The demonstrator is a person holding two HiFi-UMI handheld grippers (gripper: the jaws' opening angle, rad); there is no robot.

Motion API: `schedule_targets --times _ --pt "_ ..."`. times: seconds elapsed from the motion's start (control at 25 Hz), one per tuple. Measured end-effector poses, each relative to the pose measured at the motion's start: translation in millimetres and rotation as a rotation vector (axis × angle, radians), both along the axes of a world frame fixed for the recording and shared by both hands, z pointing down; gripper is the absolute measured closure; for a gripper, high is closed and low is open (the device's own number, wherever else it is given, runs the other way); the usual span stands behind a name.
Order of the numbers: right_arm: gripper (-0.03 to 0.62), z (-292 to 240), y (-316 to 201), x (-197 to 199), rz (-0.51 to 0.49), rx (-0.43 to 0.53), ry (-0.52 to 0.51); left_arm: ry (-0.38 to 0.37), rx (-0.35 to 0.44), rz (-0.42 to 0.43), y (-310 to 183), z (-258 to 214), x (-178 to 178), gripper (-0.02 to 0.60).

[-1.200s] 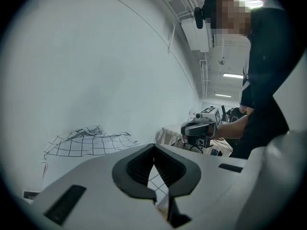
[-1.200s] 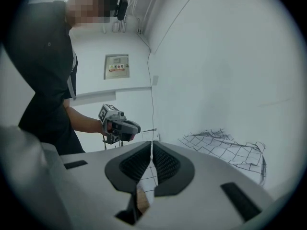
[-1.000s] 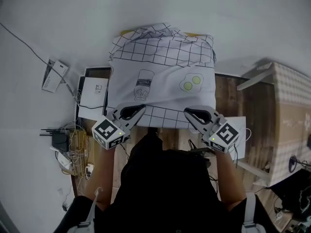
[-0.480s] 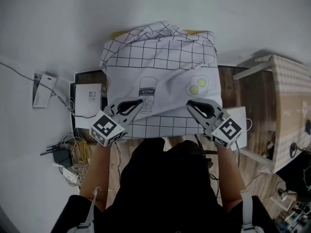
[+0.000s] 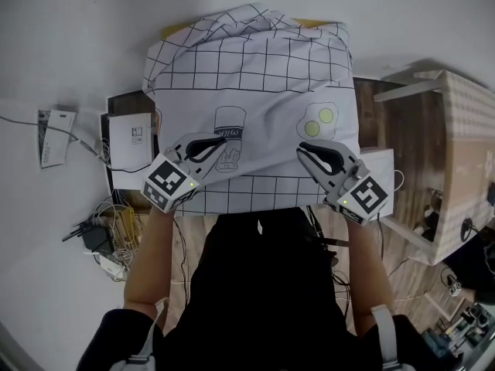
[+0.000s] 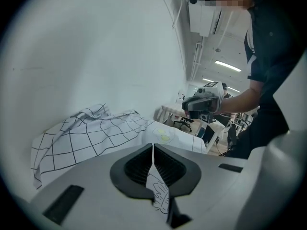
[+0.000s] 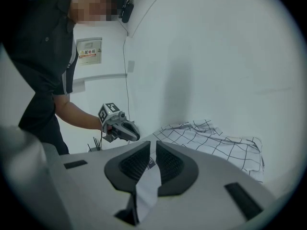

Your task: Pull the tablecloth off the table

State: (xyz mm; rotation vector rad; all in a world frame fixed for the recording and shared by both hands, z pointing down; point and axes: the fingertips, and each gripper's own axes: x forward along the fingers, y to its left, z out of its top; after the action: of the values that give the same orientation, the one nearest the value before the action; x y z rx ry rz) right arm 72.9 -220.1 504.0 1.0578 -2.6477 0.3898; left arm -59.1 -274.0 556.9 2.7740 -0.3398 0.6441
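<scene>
tablecloth between box and side table

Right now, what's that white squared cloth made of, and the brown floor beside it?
The white tablecloth with black grid lines looks like thin, soft woven fabric, maybe cotton: it crumples into folds at the far end and drapes limply. The brown floor looks like matte wood or wood-look planks, going by its long seams; which of the two I can't tell.
</scene>
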Motion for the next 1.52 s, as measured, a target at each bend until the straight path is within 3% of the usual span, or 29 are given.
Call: schedule_targets --times 0.28,0.4,0.56,0.72,1.04,1.32,1.52 --pt "0.569 28 -35 6 -0.063 -0.003 0.026 -0.078 0.01 -0.01 -22 24 19 0.561" --pt "0.568 46 -42 5 -0.105 -0.022 0.051 -0.101 0.009 -0.012 -27 35 26 0.496" --pt "0.482 65 -47 5 -0.128 -0.065 0.018 -0.14 0.02 0.013 -26 50 33 0.474" --pt "0.452 79 -49 4 -0.157 -0.088 0.011 -0.211 0.036 0.048 -24 64 36 0.45" --pt "0.342 118 -49 1 -0.213 -0.151 0.127 -0.291 0.052 0.098 -24 84 37 0.393" --pt "0.333 150 -50 4 -0.24 -0.185 0.27 -0.354 0.054 0.129 -23 103 37 0.387" --pt "0.332 163 -44 4 -0.262 -0.211 0.317 -0.391 0.059 0.151 -19 112 35 0.387"
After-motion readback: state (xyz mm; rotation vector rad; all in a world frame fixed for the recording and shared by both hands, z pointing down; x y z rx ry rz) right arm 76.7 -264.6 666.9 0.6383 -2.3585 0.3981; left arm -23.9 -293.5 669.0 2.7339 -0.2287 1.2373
